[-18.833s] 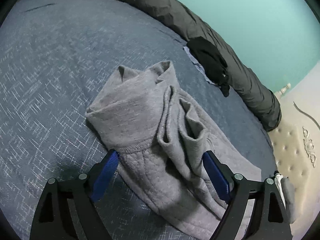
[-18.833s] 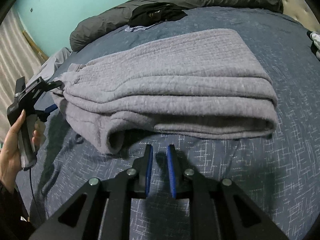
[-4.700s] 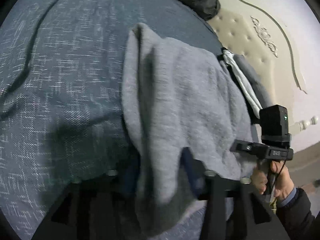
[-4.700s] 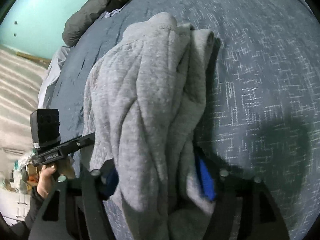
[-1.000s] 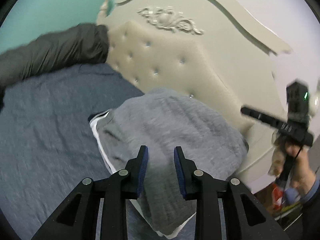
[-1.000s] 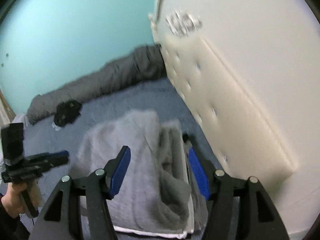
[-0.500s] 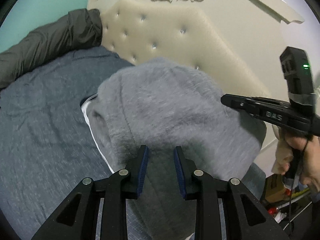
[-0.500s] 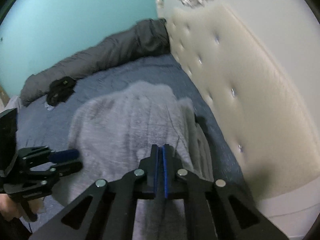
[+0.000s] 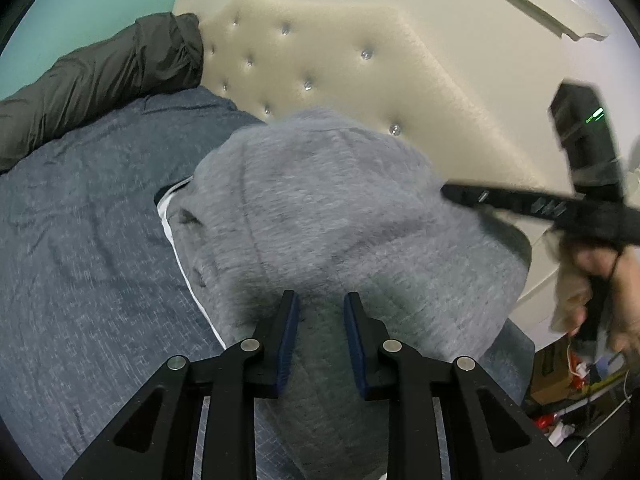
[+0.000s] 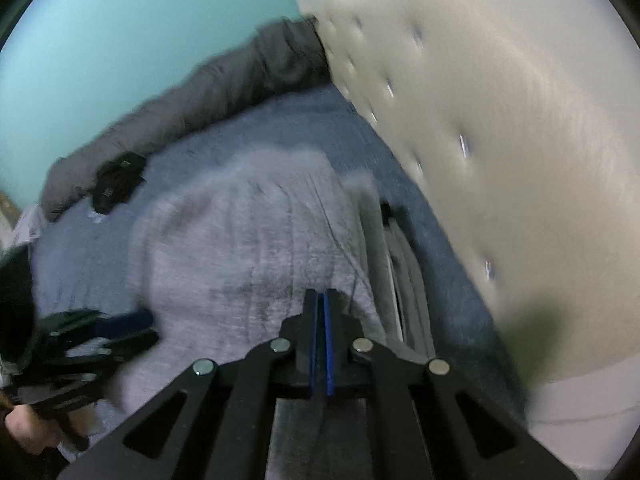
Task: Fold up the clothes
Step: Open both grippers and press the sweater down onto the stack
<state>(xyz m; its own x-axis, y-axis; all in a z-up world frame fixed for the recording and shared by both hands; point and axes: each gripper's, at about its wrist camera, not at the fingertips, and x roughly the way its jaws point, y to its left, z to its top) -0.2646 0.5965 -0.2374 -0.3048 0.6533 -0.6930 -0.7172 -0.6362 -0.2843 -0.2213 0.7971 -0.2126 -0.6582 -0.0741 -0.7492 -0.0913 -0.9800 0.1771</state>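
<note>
- Since half a second ago the right tongs (image 10: 322, 300) have swung away to the right across the left view, now blurred with motion, while the folded grey garment (image 9: 340, 216) lies where it was. Almost nineteen seconds back it lay out on the middle of the bed; now it sits on a pile by the headboard (image 9: 320, 60).
- The left tongs (image 9: 319, 304) are a little spread, with nothing between the blue pads; their tips hover over the near edge of the garment, and whether they touch it cannot be told.
- The right tongs are pressed together, pad against pad, and pinch nothing. They point over the right side of the garment, near the stacked edges of the clothes underneath (image 10: 394, 264).
- The garment rests on top of that pile, at the head end of the blue bedspread (image 9: 80, 240), just beside the padded headboard. A white-edged layer (image 9: 170, 216) shows under its left side.
- Step in hand, as I judge it: the fold is finished and the piece is set down on the stack; both tongs are free of it.
- The next move likely calls for drawing both tongs back without dragging the top layer, then turning to another piece. A small black item (image 10: 118, 184) lies farther up the bed beside the dark rolled quilt (image 9: 100, 76) and may be next.
- The pile sits near the bed's edge, so a careless nudge could tip it.
</note>
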